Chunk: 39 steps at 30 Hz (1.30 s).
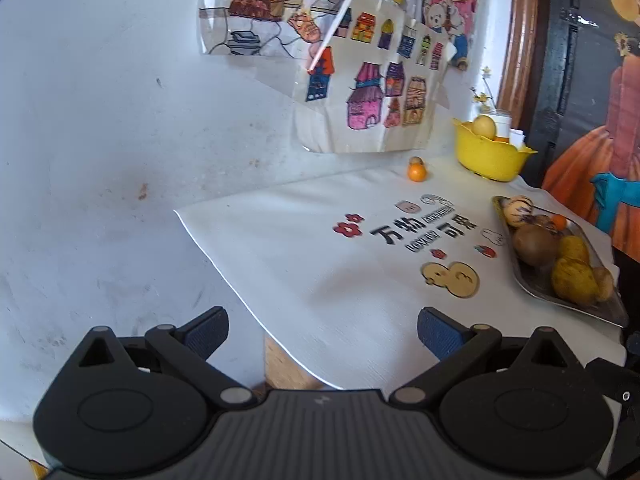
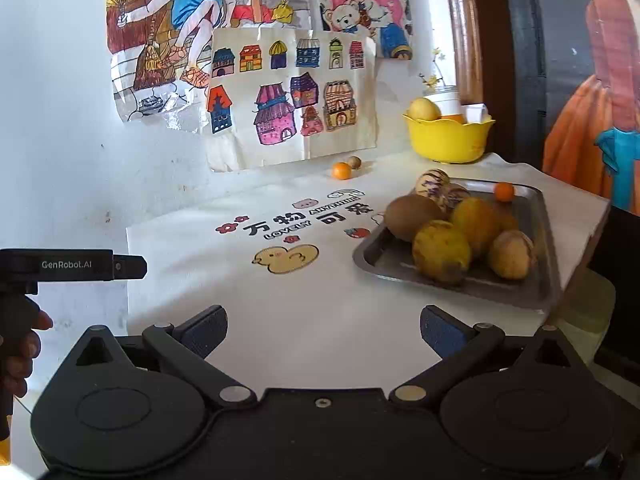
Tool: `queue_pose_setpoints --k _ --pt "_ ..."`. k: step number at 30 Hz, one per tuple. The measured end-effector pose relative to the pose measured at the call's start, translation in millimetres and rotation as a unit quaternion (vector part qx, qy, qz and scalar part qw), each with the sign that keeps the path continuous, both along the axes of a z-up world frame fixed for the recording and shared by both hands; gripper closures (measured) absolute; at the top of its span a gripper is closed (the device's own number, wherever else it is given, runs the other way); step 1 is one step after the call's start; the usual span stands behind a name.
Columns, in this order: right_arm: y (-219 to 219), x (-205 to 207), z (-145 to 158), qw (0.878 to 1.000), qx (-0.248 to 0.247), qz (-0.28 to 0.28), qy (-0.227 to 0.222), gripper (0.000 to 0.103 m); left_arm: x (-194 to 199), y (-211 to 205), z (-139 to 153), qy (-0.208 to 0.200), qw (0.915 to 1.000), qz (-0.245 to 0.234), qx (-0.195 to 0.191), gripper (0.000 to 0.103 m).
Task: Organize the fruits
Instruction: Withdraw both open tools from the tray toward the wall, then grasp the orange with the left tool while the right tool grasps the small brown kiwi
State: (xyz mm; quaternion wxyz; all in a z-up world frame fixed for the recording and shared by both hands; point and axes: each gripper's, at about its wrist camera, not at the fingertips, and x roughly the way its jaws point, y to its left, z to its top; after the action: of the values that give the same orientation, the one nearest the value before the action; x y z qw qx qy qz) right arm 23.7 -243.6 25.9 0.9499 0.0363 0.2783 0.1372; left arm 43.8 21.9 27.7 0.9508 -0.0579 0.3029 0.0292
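Observation:
A metal tray (image 2: 376, 258) (image 1: 532, 286) on the white printed cloth holds several fruits: a brown kiwi (image 2: 412, 217), yellow lemons (image 2: 442, 250), a walnut (image 2: 512, 254), a striped fruit (image 2: 432, 182) and a small orange (image 2: 504, 191). A yellow bowl (image 2: 448, 140) (image 1: 490, 156) at the back holds a yellow fruit (image 2: 423, 110). A small orange (image 2: 341, 170) (image 1: 417, 171) and a brown nut (image 2: 354, 162) lie loose near the wall. My left gripper (image 1: 322, 334) and right gripper (image 2: 323, 332) are open and empty, short of the tray.
The white cloth (image 2: 320, 292) covers a small table against a white wall with children's drawings (image 2: 288, 92). The left gripper's body (image 2: 72, 265) shows at the left of the right wrist view. A white cup (image 2: 446, 100) stands behind the bowl.

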Motion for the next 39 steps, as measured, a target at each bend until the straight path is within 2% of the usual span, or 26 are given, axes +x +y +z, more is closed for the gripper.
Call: queue_pose_setpoints --k 7,11,19,24,29,32,35,39 --pt "9.6 38.6 2.4 1.000 0.012 0.010 0.011 0.001 25.0 3.3 1.3 0.000 1.0000 -0.005 0.004 0.000" --pt "12.7 57.5 4.9 1.000 0.006 0.012 0.005 0.001 41.7 3.3 1.8 -0.004 0.9997 -0.005 0.022 0.000" --pt "9.3 94.5 4.3 1.000 0.001 0.007 0.010 0.001 71.1 6.7 -8.1 0.004 0.9994 -0.014 0.030 0.000" --pt "3.1 116.9 4.7 1.000 0.003 0.014 0.013 0.001 87.4 5.8 -8.8 -0.007 0.9988 -0.010 0.046 0.000" --pt "-4.4 148.0 13.6 0.999 -0.003 0.042 0.024 0.001 113.4 -1.4 -5.2 -0.014 0.9971 -0.042 0.062 0.000" --pt "-10.6 172.0 24.0 0.998 -0.002 0.058 0.039 0.001 132.3 -10.2 -0.6 -0.024 0.9937 -0.070 0.084 0.000" --pt "-18.6 201.0 37.5 0.996 0.002 0.058 0.060 0.001 149.6 -18.7 1.6 -0.052 0.9886 -0.087 0.111 0.000" --pt "-28.9 247.9 57.3 0.995 0.003 0.044 0.094 0.001 180.4 -35.5 1.3 -0.065 0.9743 -0.140 0.165 0.000"
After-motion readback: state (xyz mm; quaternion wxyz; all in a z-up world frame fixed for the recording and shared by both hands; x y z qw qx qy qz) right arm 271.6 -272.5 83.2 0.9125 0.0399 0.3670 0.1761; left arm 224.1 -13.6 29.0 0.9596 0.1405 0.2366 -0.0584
